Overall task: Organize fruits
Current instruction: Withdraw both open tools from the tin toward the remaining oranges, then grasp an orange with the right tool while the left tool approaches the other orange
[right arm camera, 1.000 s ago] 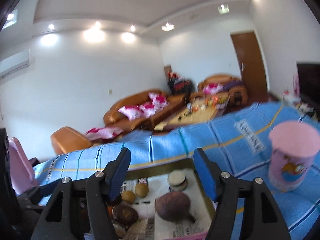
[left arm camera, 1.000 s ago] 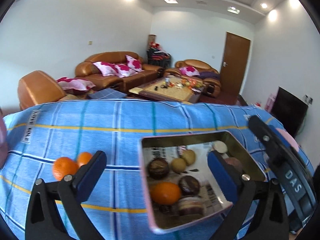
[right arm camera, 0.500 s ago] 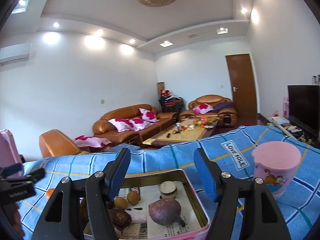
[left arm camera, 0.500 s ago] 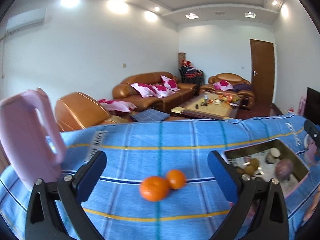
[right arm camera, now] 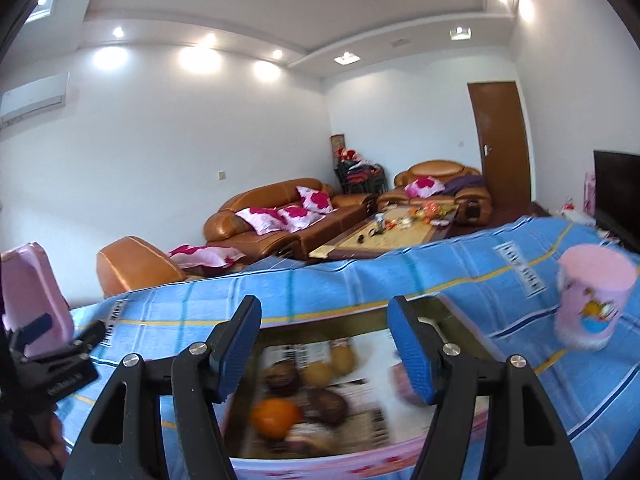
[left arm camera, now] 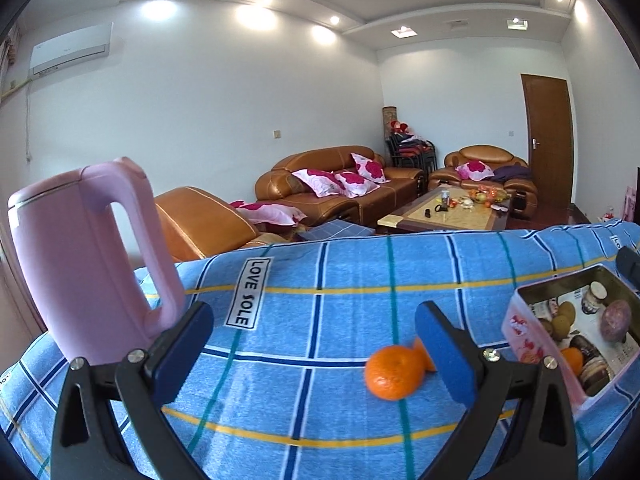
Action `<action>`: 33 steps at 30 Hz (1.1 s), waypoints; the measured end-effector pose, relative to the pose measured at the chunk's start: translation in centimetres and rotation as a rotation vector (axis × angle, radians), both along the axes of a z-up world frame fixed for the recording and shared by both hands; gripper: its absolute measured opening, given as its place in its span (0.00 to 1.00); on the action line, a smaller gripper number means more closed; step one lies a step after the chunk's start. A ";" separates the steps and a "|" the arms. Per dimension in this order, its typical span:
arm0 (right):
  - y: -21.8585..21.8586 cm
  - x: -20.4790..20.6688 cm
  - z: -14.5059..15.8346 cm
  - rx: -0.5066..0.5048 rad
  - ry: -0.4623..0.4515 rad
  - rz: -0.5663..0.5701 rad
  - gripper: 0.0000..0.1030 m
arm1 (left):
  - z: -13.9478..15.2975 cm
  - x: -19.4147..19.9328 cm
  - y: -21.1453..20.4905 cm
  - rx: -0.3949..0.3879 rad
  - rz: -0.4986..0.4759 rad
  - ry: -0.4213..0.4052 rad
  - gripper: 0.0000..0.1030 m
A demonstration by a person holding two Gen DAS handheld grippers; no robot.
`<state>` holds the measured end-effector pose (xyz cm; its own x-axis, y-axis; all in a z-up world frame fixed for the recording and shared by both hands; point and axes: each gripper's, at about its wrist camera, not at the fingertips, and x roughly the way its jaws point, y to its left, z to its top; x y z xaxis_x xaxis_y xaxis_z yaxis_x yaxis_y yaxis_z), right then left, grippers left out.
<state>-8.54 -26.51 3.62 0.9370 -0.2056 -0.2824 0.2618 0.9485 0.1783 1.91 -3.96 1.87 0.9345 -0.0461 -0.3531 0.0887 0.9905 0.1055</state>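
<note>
A loose orange [left arm camera: 394, 372] lies on the blue checked cloth, with a second orange [left arm camera: 423, 356] partly hidden behind my left gripper's right finger. My left gripper [left arm camera: 316, 344] is open and empty, the oranges just inside its right finger. A pink tin tray [left arm camera: 524, 340] at the right holds an orange, kiwis, dark fruits and a purple fruit. In the right wrist view my right gripper [right arm camera: 326, 346] is open and empty above the tray [right arm camera: 316, 468], over its orange [right arm camera: 276, 418] and dark fruits [right arm camera: 324, 406].
A pink kettle [left arm camera: 84, 256] stands at the left of the table, close to my left finger; it also shows in the right wrist view [right arm camera: 30, 292]. A pink cup [right arm camera: 592, 300] stands right of the tray. Sofas and a coffee table lie beyond the table edge.
My left gripper has swung left from the tray to the loose oranges and kettle. My right gripper has dropped lower over the tray; that view is blurred.
</note>
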 end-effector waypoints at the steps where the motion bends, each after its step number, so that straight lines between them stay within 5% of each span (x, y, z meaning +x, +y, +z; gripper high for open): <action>1: 0.5 0.4 -0.1 0.003 0.004 0.003 0.65 | -0.1 0.1 0.2 0.000 0.005 0.000 1.00; 8: 4.6 3.0 -0.3 -0.021 0.036 0.069 0.65 | -0.6 1.6 3.2 -0.025 0.097 0.045 1.00; 17: 8.1 8.3 -2.1 -0.021 0.229 0.214 0.65 | -1.8 3.8 6.7 -0.056 0.230 0.138 1.00; 22: 9.2 11.5 -3.6 0.007 0.351 0.267 0.38 | -2.3 4.3 7.5 -0.071 0.252 0.180 1.00; 33: 9.4 15.7 -5.8 0.161 0.466 0.316 0.37 | -3.0 5.0 8.3 -0.097 0.260 0.230 1.00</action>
